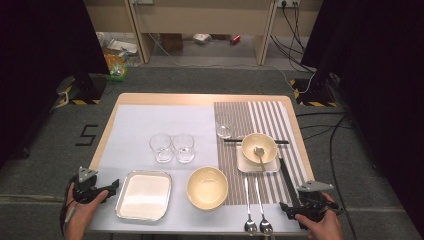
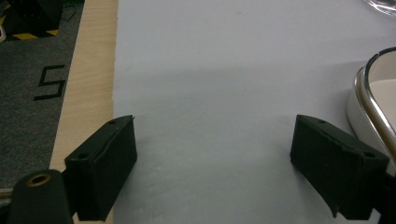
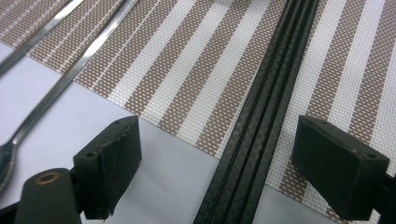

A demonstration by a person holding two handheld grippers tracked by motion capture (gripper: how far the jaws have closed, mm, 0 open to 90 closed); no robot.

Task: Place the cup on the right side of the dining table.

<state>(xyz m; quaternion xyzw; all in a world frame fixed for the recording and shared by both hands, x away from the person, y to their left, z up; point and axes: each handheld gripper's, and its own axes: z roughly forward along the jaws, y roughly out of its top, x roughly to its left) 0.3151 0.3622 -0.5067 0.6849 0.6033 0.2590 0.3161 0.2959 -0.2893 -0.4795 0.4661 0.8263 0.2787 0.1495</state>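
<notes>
Straddling black chopsticks point(image 3: 254, 140), right tool point(image 3: 217, 163) agape, left tool point(image 2: 212, 163) agape

steel tray point(image 2: 373, 98) cut off at the right edge — spoon point(image 3: 9, 154) bowl cropped too.

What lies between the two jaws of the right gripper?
In the right gripper view, the black chopsticks run lengthwise between the open jaws of the right gripper, lying on the striped placemat and untouched by either jaw.
</notes>
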